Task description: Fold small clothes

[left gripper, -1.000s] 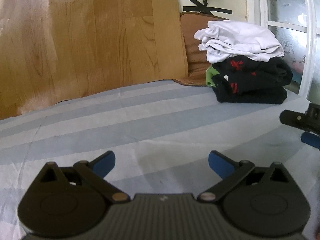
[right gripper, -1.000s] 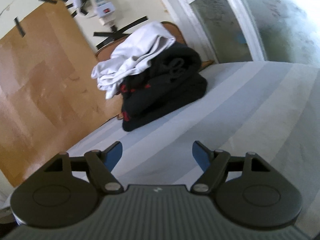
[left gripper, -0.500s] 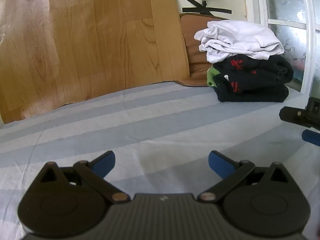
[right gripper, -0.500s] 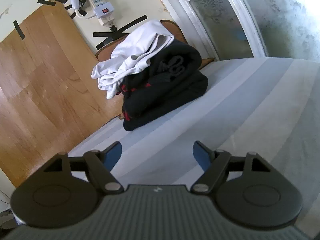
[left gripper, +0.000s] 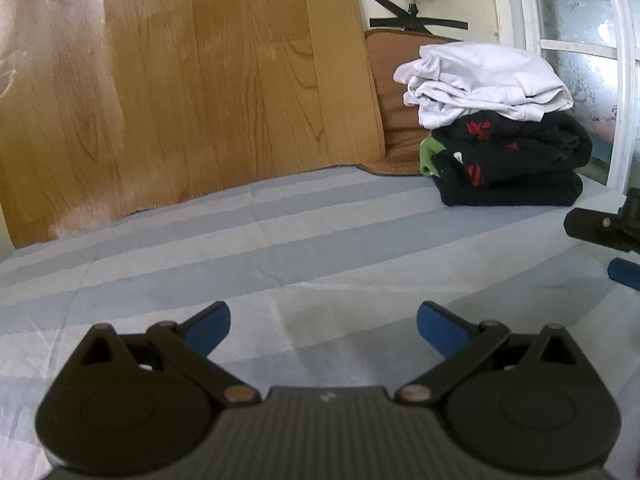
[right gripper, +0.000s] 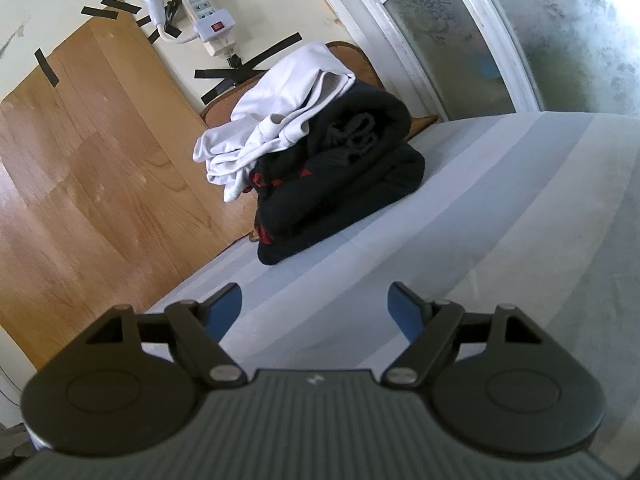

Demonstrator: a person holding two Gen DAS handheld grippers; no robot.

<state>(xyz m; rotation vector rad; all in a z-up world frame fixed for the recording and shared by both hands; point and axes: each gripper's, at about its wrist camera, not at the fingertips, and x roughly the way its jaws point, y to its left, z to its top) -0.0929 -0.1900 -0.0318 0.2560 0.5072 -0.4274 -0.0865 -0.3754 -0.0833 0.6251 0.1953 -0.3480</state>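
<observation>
Both of your claws stand wide apart and grip nothing. Your left gripper (left gripper: 323,330) hangs over the striped sheet (left gripper: 280,248), its blue pads (left gripper: 208,330) clear of any cloth, with only bare stripes between them. Your right gripper (right gripper: 315,312) is just as spread, tilted in its view, and again only the sheet shows between its pads. From the left wrist you can see part of the right gripper at the right edge, low over the sheet.

Farther out, well apart from both claws, sits the pile of folded clothes (right gripper: 340,184) at the far end of the sheet: a white garment (left gripper: 480,76) lies on top of black garments with red marks (left gripper: 516,160), and a bit of green cloth (left gripper: 430,154) peeks out at the pile's left side. Behind the pile stand a brown cushion (left gripper: 390,92) and a wooden board (left gripper: 200,80), with a power strip (right gripper: 208,20) taped to the wall above.
</observation>
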